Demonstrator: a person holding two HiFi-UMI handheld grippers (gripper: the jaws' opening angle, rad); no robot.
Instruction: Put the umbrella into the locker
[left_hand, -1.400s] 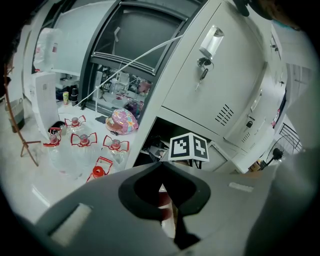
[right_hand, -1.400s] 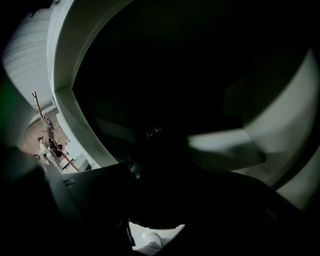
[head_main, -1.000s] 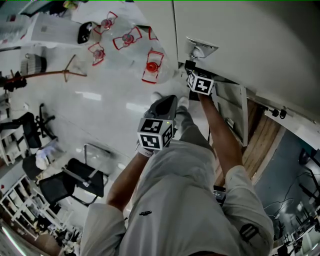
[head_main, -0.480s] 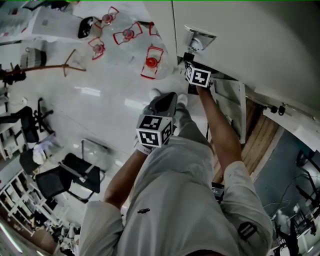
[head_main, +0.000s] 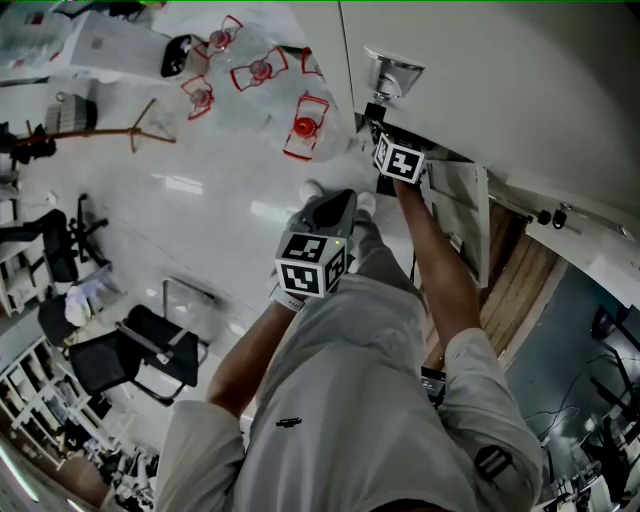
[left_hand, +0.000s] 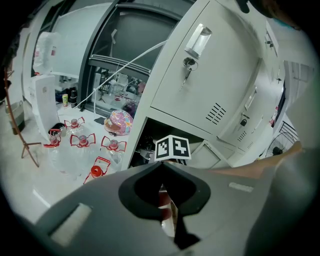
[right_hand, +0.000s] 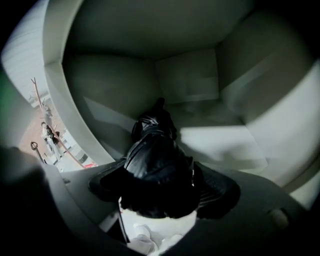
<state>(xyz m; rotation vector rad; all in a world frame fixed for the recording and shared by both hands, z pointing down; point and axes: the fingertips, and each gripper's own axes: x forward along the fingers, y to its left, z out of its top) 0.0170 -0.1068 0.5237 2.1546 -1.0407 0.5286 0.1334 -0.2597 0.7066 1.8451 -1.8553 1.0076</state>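
The black folded umbrella (right_hand: 157, 165) lies between the jaws of my right gripper (right_hand: 160, 189), tip pointing deeper into the grey locker compartment (right_hand: 220, 140). Those jaws are opening and stand wide beside the umbrella, which rests on the compartment floor. In the head view the right gripper (head_main: 383, 128) reaches into the low locker opening under the closed upper door (head_main: 480, 80), its marker cube (head_main: 400, 160) showing. My left gripper (head_main: 335, 210) hangs shut and empty in front of the person's body. Its own view shows the right gripper's cube (left_hand: 172, 148) at the dark opening (left_hand: 147, 137).
The compartment's open door (head_main: 465, 215) swings out to the right of the right arm. Several water bottles with red handles (head_main: 305, 125) stand on the floor left of the lockers. A wooden coat stand (head_main: 110, 135) and office chairs (head_main: 140, 355) are further left.
Both hands stay about where they were, the right one at the locker opening. Only the head view has shifted slightly.
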